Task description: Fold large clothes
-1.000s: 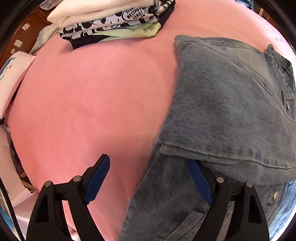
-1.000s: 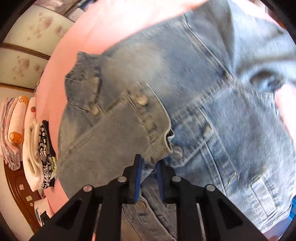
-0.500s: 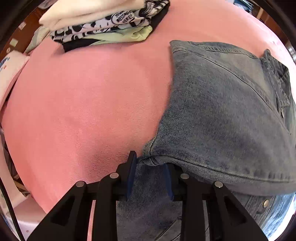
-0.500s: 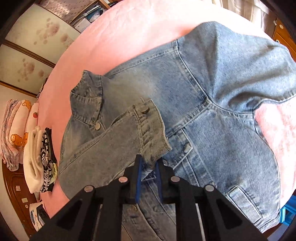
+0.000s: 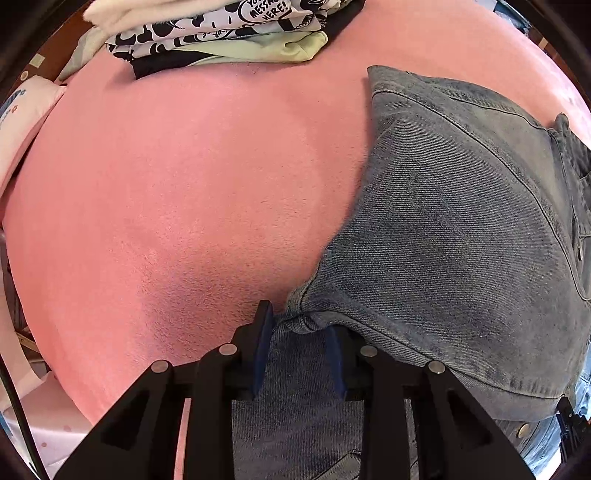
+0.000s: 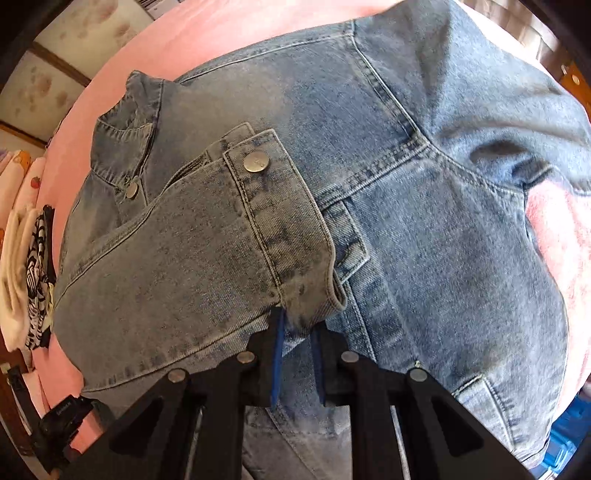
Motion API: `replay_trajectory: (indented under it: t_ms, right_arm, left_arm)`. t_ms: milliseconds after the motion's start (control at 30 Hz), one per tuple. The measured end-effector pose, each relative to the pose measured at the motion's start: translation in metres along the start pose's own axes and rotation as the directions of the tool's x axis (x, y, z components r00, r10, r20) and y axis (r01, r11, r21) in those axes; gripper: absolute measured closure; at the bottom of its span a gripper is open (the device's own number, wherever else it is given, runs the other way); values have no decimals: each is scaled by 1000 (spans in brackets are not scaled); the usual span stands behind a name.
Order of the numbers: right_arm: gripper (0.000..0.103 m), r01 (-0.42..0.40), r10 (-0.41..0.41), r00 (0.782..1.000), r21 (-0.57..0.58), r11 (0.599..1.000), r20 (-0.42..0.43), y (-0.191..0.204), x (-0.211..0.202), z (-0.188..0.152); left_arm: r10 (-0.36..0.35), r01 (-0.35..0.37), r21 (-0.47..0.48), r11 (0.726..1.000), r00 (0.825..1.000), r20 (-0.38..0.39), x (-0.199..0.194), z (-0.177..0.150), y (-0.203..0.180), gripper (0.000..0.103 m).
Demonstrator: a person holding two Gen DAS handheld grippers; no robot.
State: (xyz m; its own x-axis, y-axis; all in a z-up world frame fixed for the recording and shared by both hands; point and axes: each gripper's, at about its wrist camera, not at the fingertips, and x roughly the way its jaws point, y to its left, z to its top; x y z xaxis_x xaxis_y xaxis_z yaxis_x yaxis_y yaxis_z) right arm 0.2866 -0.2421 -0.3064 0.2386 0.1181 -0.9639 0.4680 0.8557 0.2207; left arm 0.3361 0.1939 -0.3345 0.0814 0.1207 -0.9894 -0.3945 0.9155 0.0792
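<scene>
Denim fills both views: the denim jacket point(image 6: 424, 229) lies spread on the pink bedcover point(image 5: 192, 192). My right gripper point(image 6: 297, 345) pinches the sleeve cuff point(image 6: 280, 221), folded across the jacket's front; only this view shows the cuff's metal button point(image 6: 256, 162), the collar point(image 6: 125, 144) and the chest seams. My left gripper point(image 5: 300, 339) has just been closing and its blue pads now clamp a bunched corner of the folded denim at the jacket's edge. Only the left view shows the broad bare pink cover and, at its far edge, the stack of folded clothes point(image 5: 221, 33) with its black-and-white print.
</scene>
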Motion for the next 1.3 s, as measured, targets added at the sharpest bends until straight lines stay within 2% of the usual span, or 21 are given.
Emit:
replay_trajectory:
  t_ms: [133,300,500,700,833,933,967,1067,1167,1300]
  right_arm:
    - [90,41,-37,998,-113,993,42,14,0,0]
    - [90,25,-21,998,-86,996,51,14,2,10]
    - [90,26,-12,994,-131,991,108,19,-5,16]
    - [90,-8,12,997,-57,998,73,7,1,18]
    - [89,-14,15,1000,-34,999,25,3,3,12]
    - [85,-34,34,999,-18,999,1,-3,-1,11]
    - [81,-37,37,999,-8,999,-6,-5,-5,11]
    - [80,-32,32,999,-4,999,-2,-9,-17,3]
    - [80,-102,101,995,-22,995,-9,-12,-25,-15]
    - [80,-172,172,985,-109,979,-12,2,-31,-40]
  left_arm:
    - [11,-11,13,1000,1000,-4,-1,-3,-5,76]
    - [1,-1,1,1000,1000,-3,-3,-6,-9,76]
    - [-14,14,1,1000,1000,17,-7,-5,-14,76]
    - [-29,30,-36,999,999,14,-9,-10,-3,76]
    - [-18,18,20,1000,1000,7,-14,-15,-1,74]
    - [-21,21,62,998,1000,5,-21,-24,4,73]
    - [-39,40,74,997,999,-5,-25,-27,3,73]
    - [-85,87,86,992,996,-29,-36,-41,4,68]
    - [-154,159,115,981,987,-51,-47,-57,-3,68]
    - [-227,236,176,956,971,-69,-56,-78,-25,68]
